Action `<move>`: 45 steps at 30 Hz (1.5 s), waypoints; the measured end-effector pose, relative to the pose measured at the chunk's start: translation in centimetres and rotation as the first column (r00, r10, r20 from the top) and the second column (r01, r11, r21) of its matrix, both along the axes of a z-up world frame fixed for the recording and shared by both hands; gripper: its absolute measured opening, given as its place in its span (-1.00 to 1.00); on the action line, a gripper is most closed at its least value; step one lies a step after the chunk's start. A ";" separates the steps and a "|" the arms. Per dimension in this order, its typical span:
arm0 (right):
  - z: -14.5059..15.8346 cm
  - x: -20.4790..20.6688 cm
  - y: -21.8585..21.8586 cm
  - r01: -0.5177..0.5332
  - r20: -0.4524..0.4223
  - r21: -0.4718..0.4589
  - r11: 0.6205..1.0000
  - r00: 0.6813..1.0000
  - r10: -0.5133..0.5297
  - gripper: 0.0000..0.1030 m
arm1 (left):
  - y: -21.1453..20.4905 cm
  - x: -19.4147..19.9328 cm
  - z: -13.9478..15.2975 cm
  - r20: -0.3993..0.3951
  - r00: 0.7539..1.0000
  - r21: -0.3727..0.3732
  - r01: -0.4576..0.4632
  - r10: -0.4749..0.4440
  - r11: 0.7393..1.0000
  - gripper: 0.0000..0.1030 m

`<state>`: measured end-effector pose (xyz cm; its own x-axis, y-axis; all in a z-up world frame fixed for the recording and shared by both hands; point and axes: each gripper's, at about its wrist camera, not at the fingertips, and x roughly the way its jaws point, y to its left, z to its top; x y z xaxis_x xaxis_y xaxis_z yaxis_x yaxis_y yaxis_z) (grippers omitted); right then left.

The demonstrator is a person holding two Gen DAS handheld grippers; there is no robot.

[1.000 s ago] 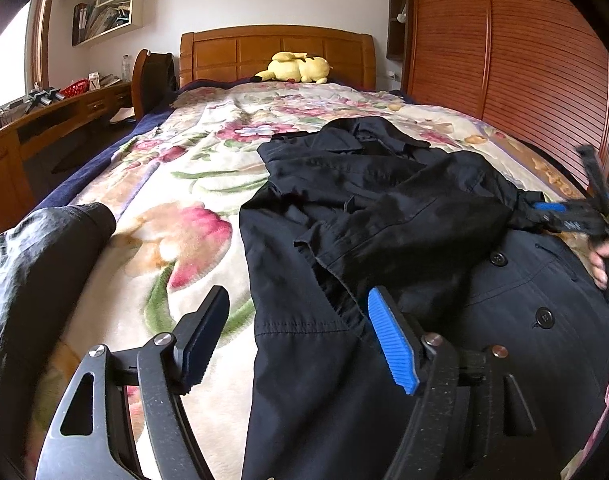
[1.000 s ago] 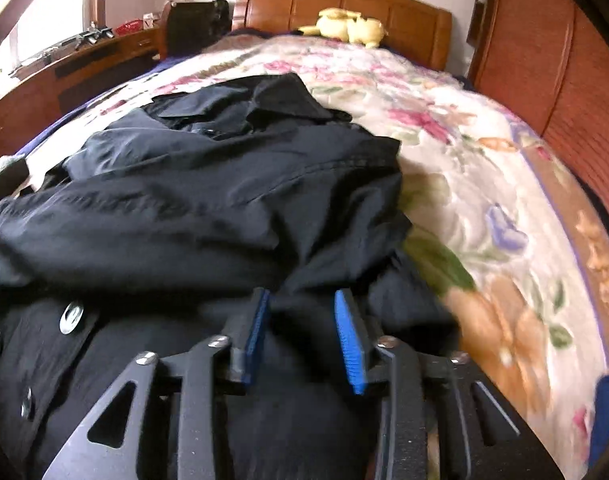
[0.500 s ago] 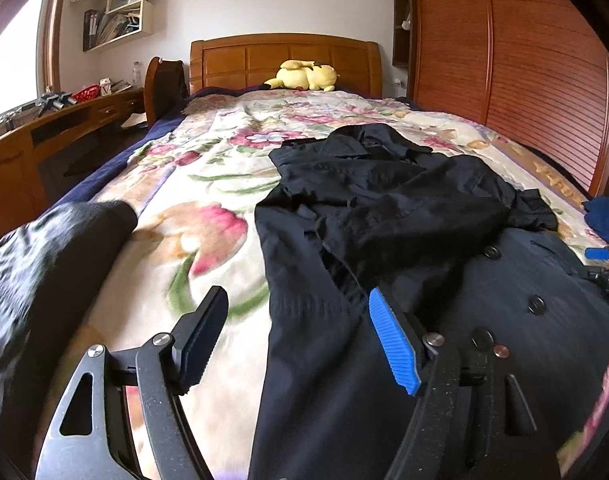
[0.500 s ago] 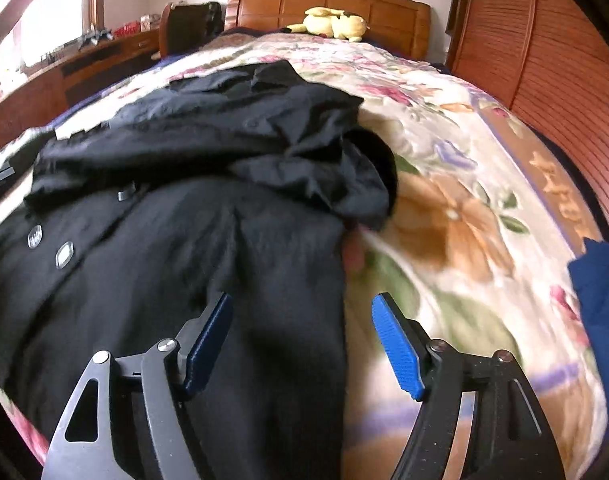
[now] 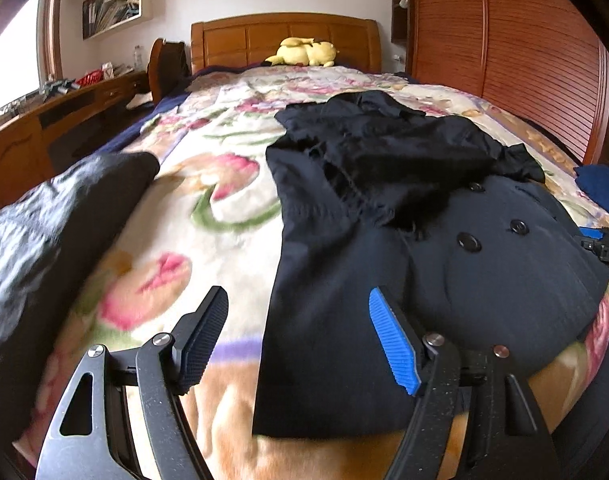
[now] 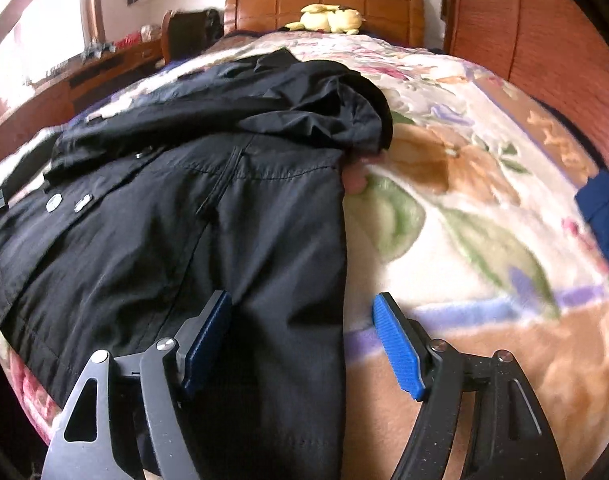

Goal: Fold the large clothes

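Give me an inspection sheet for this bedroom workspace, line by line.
Surface: floral blanket covering the bed, wooden headboard at the far end.
Job's things: black coat lying flat, buttons up, its upper part folded over itself.
Clutter: yellow plush toy by the headboard; dark garment at the bed's left edge; blue cloth at the right edge.
Grippers: left gripper jaws wide apart, holding nothing, over the coat's left edge; right gripper jaws wide apart, holding nothing, over its right edge.
Cables: nothing seen.
Surroundings: wooden desk on the left, wall shelves, slatted wooden wardrobe on the right.
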<state>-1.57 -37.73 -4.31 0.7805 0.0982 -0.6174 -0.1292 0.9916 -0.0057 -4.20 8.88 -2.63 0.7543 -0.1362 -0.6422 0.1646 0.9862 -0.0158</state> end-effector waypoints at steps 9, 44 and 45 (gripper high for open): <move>-0.1 -0.5 -0.6 -0.008 0.013 0.026 1.000 1.000 0.008 0.45 | 1.4 -1.7 -0.8 -0.029 0.999 -0.048 -0.044 0.043 0.998 0.44; 0.4 -4.1 0.1 -0.087 -0.035 0.078 0.993 0.995 0.090 -0.10 | 1.6 -2.6 -1.4 -0.065 0.998 -0.132 0.005 -0.014 0.991 -0.63; 0.5 -4.1 -0.1 -0.101 -0.037 0.094 0.990 0.994 0.105 -0.26 | 1.6 -2.6 -1.3 -0.069 0.997 -0.149 0.017 -0.027 0.989 -0.81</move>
